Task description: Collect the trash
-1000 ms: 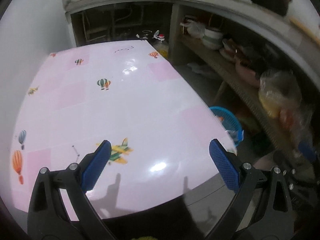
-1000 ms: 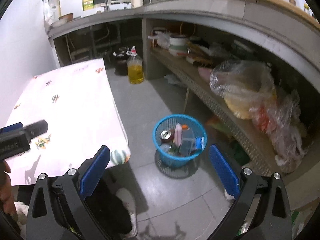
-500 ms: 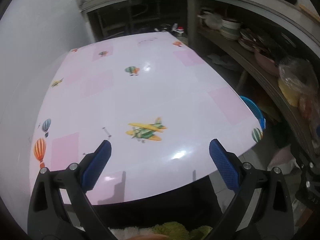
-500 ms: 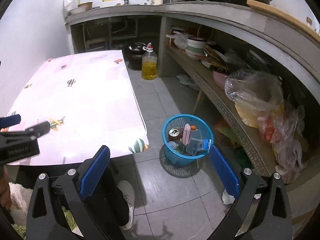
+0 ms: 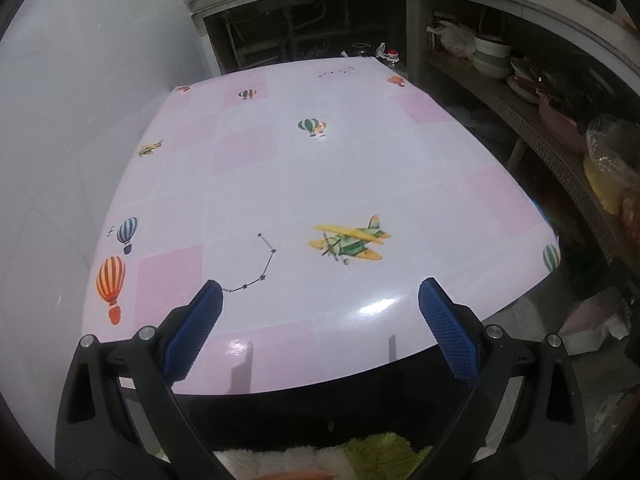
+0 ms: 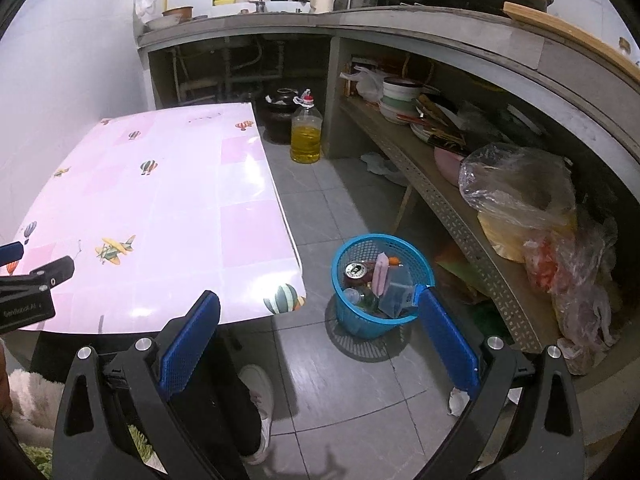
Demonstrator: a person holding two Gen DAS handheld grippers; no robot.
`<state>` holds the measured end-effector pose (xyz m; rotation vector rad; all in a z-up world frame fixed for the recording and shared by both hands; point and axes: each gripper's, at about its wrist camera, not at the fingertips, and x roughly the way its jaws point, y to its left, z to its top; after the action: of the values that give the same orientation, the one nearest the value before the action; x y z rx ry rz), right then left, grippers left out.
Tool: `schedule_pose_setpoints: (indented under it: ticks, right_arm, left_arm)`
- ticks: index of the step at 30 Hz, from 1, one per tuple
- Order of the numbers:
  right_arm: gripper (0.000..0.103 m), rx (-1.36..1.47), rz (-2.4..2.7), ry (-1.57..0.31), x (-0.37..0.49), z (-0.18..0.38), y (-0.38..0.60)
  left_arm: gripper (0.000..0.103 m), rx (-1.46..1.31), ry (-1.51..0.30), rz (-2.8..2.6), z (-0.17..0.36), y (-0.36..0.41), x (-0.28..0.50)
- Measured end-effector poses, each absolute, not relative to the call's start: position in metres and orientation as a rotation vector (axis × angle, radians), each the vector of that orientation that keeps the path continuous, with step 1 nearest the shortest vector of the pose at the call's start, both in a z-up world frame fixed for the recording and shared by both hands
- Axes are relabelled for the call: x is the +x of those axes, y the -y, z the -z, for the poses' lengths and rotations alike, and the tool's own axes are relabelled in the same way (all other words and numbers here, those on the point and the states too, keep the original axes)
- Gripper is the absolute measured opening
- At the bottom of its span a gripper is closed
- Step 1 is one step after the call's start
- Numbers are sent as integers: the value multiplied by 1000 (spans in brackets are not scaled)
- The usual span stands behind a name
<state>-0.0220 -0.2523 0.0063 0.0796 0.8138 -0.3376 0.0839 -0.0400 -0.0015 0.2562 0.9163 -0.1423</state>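
Observation:
A blue mesh trash basket stands on the grey floor right of the table, holding a drink can, a pink wrapper and clear plastic. My right gripper hangs open above the floor, with the basket just beyond its right finger. My left gripper is open over the near edge of the pink table, nothing between its fingers. The table top shows only printed planes and balloons. In the right wrist view the left gripper pokes in at the left edge.
A bottle of yellow oil and a dark pot stand on the floor past the table. A low shelf on the right holds bowls, plates and plastic bags. A person's leg and white shoe are below the right gripper.
Both grippers have drawn back and risen, so more of the table and floor shows. The left gripper's view has swung left, and the basket has dropped out of it. Both stay open.

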Motion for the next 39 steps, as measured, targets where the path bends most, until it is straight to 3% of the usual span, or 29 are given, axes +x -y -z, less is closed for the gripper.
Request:
schedule_pose_setpoints:
  ticks: [39]
  right_arm:
    - [96,78,328,-808,-26,-5,252]
  left_arm:
    - [94,289,-925,154,5,36,77]
